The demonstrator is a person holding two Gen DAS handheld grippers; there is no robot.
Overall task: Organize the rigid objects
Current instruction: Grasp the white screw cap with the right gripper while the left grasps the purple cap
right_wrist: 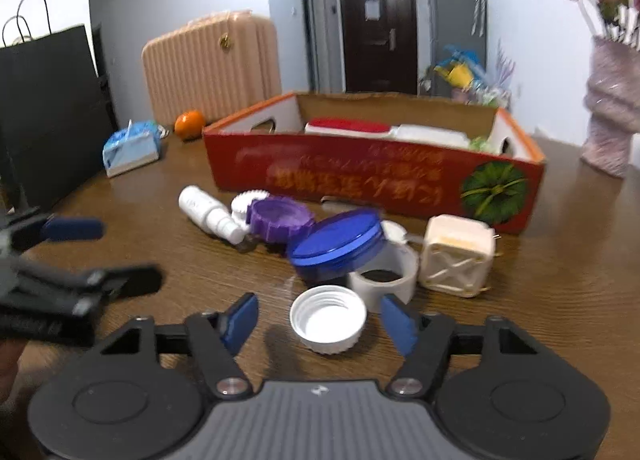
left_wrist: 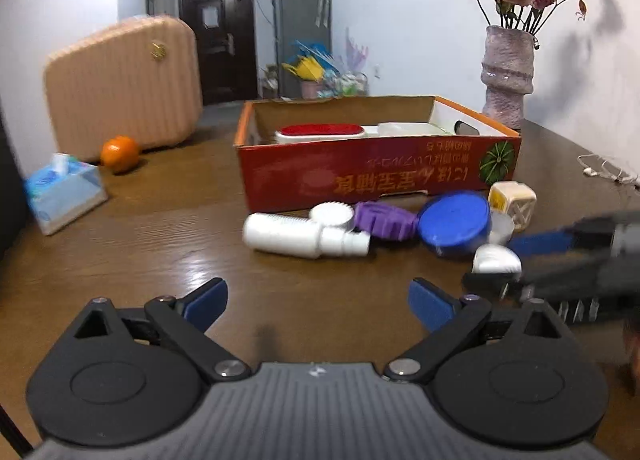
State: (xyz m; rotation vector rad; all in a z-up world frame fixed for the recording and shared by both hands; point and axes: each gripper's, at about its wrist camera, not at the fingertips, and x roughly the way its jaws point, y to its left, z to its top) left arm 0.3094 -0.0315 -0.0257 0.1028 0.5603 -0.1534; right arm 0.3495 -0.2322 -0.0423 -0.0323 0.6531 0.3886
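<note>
Your right tool (right_wrist: 319,325) hangs low over the brown worktop (right_wrist: 560,300), its blue fingers spread wide on either side of a white screw cap (right_wrist: 328,319) that lies mouth-up between them, untouched as far as the right wrist view shows. Your left tool (left_wrist: 318,302) is equally spread and grips nothing, with bare worktop between its fingers. Just beyond the cap, the remaining loose pieces crowd the front wall of the red cardboard box (right_wrist: 372,176): a white tape roll (right_wrist: 386,278), a blue round lid (right_wrist: 338,246) leaning on it, a cream block (right_wrist: 458,260), a purple ridged lid (right_wrist: 280,218) and a white bottle (right_wrist: 208,212) on its side. A red-topped white case (right_wrist: 348,127) already sits inside the box. The step in hand looks like the pickup of the cap, with most of the sorting still ahead. Your next move calls for closing squarely on the cap's ribbed rim without skidding it into the tape roll, then lifting it clear of the box wall. Motion blur softens both views.
</note>
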